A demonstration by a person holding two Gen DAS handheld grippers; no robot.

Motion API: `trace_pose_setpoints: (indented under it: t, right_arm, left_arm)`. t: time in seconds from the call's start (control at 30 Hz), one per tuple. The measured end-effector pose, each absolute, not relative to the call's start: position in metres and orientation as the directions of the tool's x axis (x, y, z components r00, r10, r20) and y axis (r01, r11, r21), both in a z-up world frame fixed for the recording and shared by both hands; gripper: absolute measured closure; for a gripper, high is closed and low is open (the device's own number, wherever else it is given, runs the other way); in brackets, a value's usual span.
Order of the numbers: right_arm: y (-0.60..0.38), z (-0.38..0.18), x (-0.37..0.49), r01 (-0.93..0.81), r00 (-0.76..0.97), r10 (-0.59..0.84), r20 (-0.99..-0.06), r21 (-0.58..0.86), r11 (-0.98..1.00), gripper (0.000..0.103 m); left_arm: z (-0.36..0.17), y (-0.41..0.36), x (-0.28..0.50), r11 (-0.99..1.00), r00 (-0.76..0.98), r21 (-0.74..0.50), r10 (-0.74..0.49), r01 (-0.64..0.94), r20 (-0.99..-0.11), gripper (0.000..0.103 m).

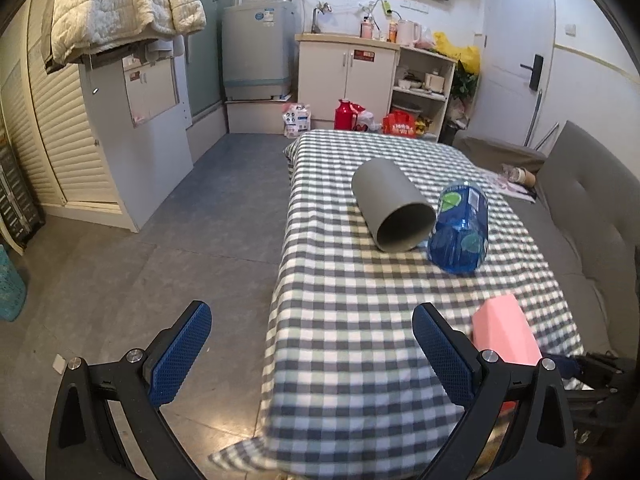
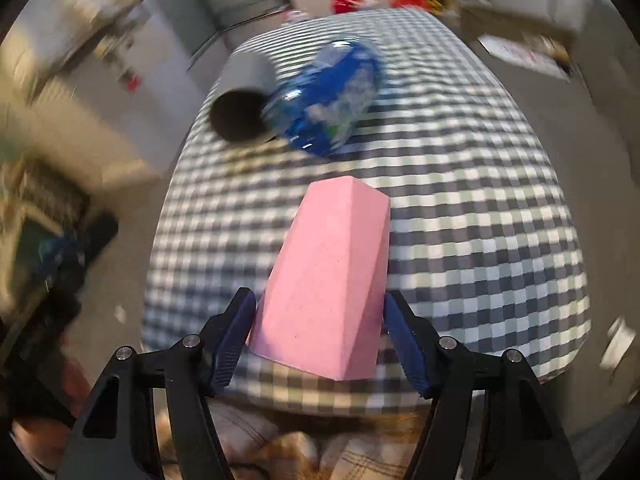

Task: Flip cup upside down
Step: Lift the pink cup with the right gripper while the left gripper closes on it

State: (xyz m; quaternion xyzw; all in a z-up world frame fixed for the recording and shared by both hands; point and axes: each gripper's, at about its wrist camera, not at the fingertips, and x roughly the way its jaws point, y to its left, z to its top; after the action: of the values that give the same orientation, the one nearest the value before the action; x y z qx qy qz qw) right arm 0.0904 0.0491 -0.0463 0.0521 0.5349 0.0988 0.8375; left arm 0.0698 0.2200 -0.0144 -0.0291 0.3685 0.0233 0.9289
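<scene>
Tipping or slipping is the main risk: the pink cup (image 2: pixel 326 280) is faceted and tapered, so pads that bear on slanted faces may let it twist or squirt out as it is turned over, and a cup that escapes could roll off the near edge of the tabletop (image 2: pixel 460 208), since it sits close to that edge. The right-wrist view is also smeared by motion blur, so a hasty closing seems likely to land off-centre. Beyond the pink cup, a grey cylinder (image 1: pixel 390 206) lies on its side with its open mouth toward the camera, and a blue bottle (image 1: pixel 460 230) lies touching it; a wide swing during the flip could knock either one. The right tongs (image 2: pixel 320 334) bracket the wide end of the pink cup, their blue pads (image 2: pixel 230 350) right at its sides, though whether they are already pinching it or only just beside it cannot be told. The left tongs (image 1: pixel 312 344) are spread wide and hold nothing, with the pink cup just beyond their right finger.
</scene>
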Motion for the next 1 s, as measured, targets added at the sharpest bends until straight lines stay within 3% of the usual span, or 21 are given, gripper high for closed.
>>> trace_pose_setpoints:
  t: [0.23, 0.4, 0.67, 1.0]
  right_arm:
    - [0.045, -0.045, 0.088, -0.124, 0.439, 0.228, -0.869, 0.192, 0.973, 0.037]
    - [0.024, -0.021, 0.077, -0.122, 0.524, 0.222, -0.823, 0.185, 0.975, 0.020]
    - [-0.029, 0.014, 0.063, -0.051, 0.666, 0.074, -0.742, 0.054, 0.997, 0.019]
    - [-0.091, 0.000, 0.065, 0.037, 0.685, -0.024, -0.729, 0.002, 0.999, 0.019]
  left_arm:
    - [-0.013, 0.214, 0.058, 0.998, 0.693, 0.001, 0.046, -0.065, -0.720, 0.000]
    - [-0.007, 0.203, 0.058, 0.998, 0.679, 0.007, 0.047, -0.061, -0.733, 0.000]
    - [0.007, 0.146, 0.077, 0.998, 0.639, -0.030, -0.064, 0.064, -0.766, 0.000]
    - [-0.019, 0.080, 0.127, 0.984, 0.437, -0.061, -0.130, 0.168, -0.890, 0.002]
